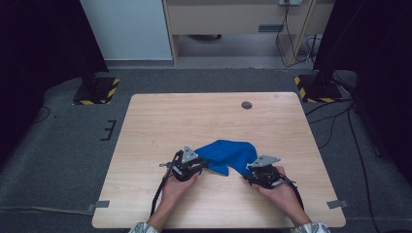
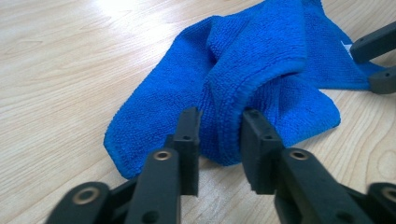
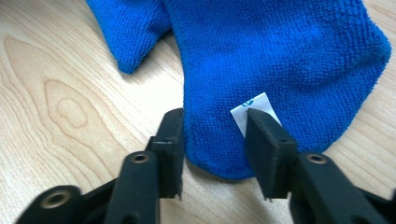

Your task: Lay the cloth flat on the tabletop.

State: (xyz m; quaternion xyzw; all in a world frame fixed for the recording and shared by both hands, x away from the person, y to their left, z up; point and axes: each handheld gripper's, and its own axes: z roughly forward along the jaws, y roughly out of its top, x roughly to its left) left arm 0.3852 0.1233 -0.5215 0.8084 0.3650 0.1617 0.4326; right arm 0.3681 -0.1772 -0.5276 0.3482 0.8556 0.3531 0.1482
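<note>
Wooden table (image 1: pixel 160 116) carried a crumpled blue cloth (image 1: pixel 228 154). Left gripper (image 2: pixel 218 135) and right gripper (image 3: pixel 215 140) each straddled a cloth edge, jaws parted. Right gripper view revealed a white tag (image 3: pixel 250 108).

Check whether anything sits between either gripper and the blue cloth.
Nothing visible does. The left gripper has its jaws open on either side of a raised fold of the blue cloth; the right gripper straddles the corner bearing the white tag.

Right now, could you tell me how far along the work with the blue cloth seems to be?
Early. The blue cloth lies crumpled on the table, nothing folded yet. In hand: left gripper and right gripper each straddle an edge, jaws apart. Left: closing, lifting, spreading it.
</note>
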